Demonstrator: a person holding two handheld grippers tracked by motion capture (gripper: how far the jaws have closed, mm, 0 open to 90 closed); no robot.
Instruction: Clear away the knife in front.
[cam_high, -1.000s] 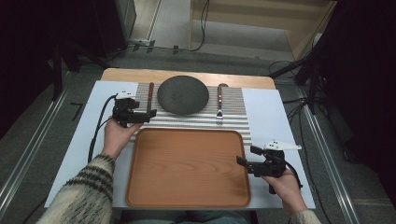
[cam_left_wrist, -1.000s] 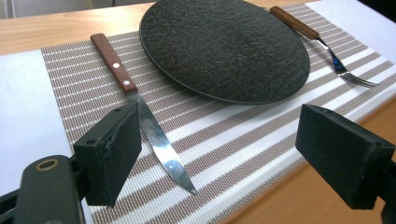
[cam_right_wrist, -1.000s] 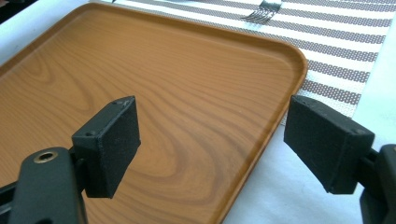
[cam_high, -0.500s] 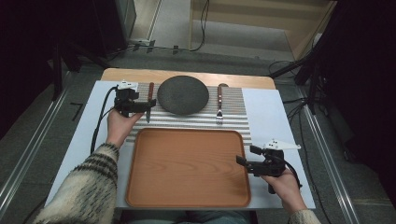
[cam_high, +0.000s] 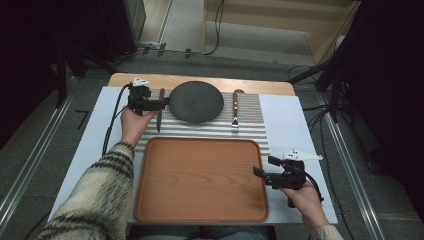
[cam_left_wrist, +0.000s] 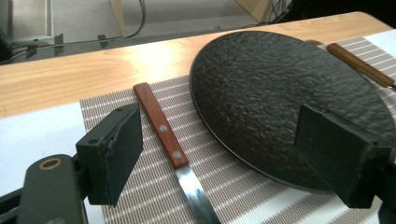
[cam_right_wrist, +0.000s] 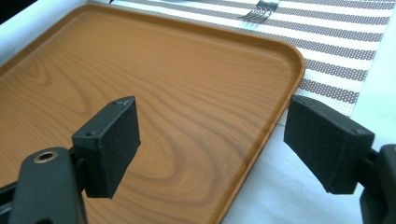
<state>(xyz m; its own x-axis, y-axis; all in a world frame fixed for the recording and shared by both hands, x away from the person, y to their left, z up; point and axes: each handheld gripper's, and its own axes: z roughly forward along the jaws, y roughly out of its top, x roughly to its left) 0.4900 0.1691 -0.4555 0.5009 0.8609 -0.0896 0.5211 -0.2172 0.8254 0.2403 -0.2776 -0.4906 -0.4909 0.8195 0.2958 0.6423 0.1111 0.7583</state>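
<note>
High view, left tool (cam_high: 162, 104) spread over knife (cam_high: 159, 111), right tool (cam_high: 264, 167) spread, no writing legible.

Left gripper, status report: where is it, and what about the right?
Left gripper open, straddling wooden-handled knife and black round plate rim. Right gripper open at brown wooden tray edge. Nothing held, nothing blocking.

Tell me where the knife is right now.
In the high view the knife lies on the striped placemat, just left of the black plate, between the open jaws of the left gripper.
</note>
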